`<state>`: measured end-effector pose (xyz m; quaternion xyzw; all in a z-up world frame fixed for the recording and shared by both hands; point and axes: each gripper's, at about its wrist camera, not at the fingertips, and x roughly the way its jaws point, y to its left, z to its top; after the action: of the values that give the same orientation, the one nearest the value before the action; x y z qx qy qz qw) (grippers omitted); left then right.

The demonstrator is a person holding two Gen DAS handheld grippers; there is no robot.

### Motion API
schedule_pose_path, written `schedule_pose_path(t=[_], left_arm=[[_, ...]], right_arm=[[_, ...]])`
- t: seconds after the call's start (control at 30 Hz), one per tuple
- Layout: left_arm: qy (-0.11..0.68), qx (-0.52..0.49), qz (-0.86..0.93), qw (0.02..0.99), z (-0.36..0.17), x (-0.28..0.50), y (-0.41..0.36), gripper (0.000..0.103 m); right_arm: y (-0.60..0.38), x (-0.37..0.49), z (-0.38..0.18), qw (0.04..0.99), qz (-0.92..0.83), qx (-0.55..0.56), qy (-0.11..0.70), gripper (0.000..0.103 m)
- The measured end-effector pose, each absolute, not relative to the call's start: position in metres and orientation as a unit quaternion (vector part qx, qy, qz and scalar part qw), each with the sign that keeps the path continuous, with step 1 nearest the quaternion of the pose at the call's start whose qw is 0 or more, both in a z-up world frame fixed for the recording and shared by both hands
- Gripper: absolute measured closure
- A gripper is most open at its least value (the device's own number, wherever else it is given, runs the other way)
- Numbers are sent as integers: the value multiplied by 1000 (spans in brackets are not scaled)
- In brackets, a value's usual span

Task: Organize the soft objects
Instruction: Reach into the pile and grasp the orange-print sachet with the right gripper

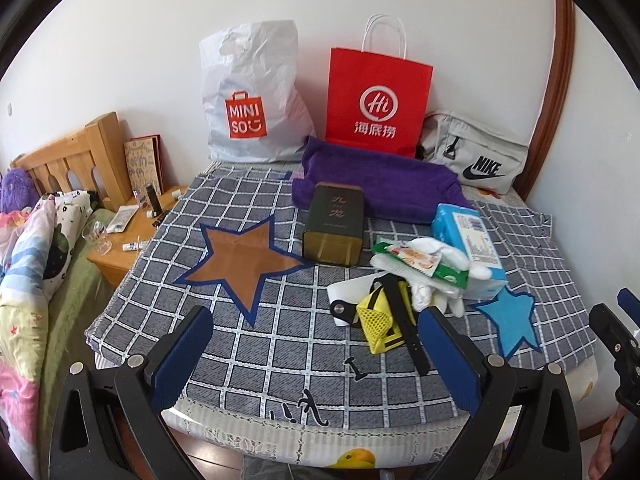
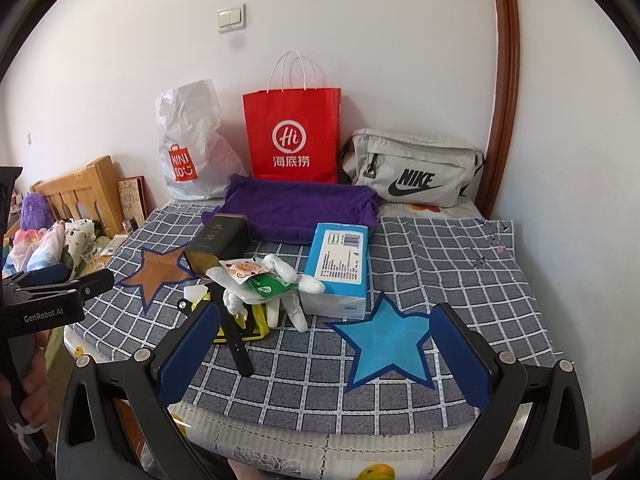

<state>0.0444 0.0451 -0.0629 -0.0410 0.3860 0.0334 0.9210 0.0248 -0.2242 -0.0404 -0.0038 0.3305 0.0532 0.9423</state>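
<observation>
At the left edge of the left wrist view lie rumpled bedding [image 1: 28, 264] and a wooden headboard [image 1: 76, 156], with a small wooden bedside table [image 1: 132, 236] just right of them carrying a glass and small bottles. The checked grey tablecloth [image 1: 280, 340] fills the middle of the frame, with a brown star patch [image 1: 240, 258] left of centre.

The left gripper [image 1: 316, 356] sits at the bottom of this frame, its blue pads spread wide apart with nothing between them, hovering over the near edge of the cloth.

Along the wall in the upper half stand a white plastic shopping bag [image 1: 256, 92], a red paper bag [image 1: 380, 100] and, at the right, a grey waist bag [image 1: 476, 152]. A folded purple towel [image 1: 376, 184] lies in front of the red bag. A dark tin [image 1: 336, 224] stands upright at the towel's near edge.

Right of centre is a pile: a yellow mesh pouch [image 1: 380, 320] with a black strap [image 1: 404, 320] across it, white gloves [image 1: 440, 264] under a green and white snack packet [image 1: 420, 260], and a blue pack of tissues [image 1: 468, 240] touching the gloves. A blue star patch [image 1: 512, 320] lies at lower right.

In the right wrist view, the right gripper [image 2: 324, 356] sits at the bottom, jaws wide and empty, with the blue star between them farther out. The pile lies just left of centre.
</observation>
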Motion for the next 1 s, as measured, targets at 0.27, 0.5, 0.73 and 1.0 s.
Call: schedule_pose_path(t=[0.27, 0.5, 0.73, 1.0], left_arm=[[418, -62, 31, 906, -101, 71, 59, 1], [435, -74, 26, 897, -126, 90, 68, 1], [451, -81, 19, 889, -142, 106, 74, 1], [465, -93, 8, 881, -155, 121, 80, 1]], right_arm=[[-213, 67, -80, 927, 97, 13, 362, 0], [-194, 99, -92, 926, 127, -4, 355, 4], [-170, 146, -103, 919, 143, -32, 367, 21], [-139, 170, -114, 902, 210, -34, 376, 21]])
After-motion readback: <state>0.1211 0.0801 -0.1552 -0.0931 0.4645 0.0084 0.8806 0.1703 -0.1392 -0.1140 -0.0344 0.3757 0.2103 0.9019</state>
